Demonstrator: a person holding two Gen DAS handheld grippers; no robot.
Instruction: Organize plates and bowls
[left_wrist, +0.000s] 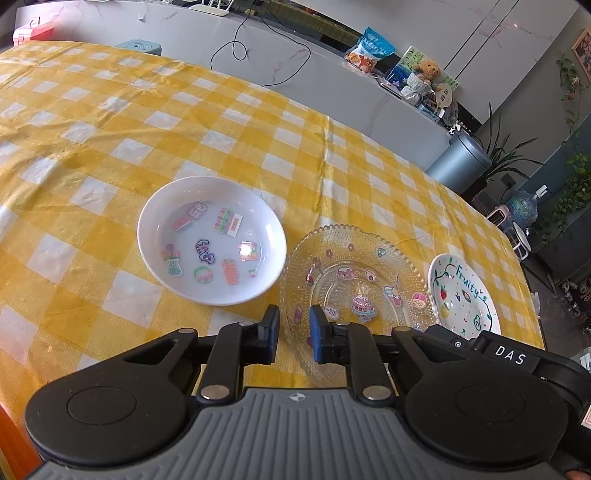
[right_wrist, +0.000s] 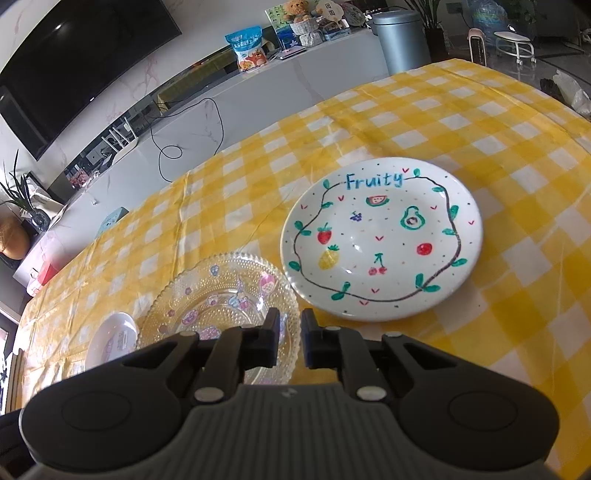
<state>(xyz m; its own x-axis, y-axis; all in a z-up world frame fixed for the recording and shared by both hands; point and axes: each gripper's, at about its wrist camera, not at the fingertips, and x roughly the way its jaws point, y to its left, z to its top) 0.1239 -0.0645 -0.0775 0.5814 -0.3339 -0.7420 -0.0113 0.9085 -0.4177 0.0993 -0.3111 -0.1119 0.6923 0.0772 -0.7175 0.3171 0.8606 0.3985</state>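
Three dishes lie on the yellow checked tablecloth. A white bowl with stickers (left_wrist: 212, 240) (right_wrist: 110, 339) is on the left, a clear glass plate (left_wrist: 354, 280) (right_wrist: 221, 295) in the middle and a white "Fruity" plate (left_wrist: 461, 291) (right_wrist: 380, 236) on the right. My left gripper (left_wrist: 293, 332) straddles the glass plate's left rim, one finger inside and one outside, with cloth still showing in the gap. My right gripper (right_wrist: 290, 332) straddles that plate's right rim. Its jaws stand narrow and the beaded rim fills the gap between them.
The tablecloth (left_wrist: 110, 122) spreads wide behind the dishes. Beyond the table's far edge runs a long white counter (right_wrist: 258, 96) with a snack bag (right_wrist: 249, 48), a teddy bear (left_wrist: 426, 70) and cables. A grey bin (left_wrist: 458, 162) stands by the right corner.
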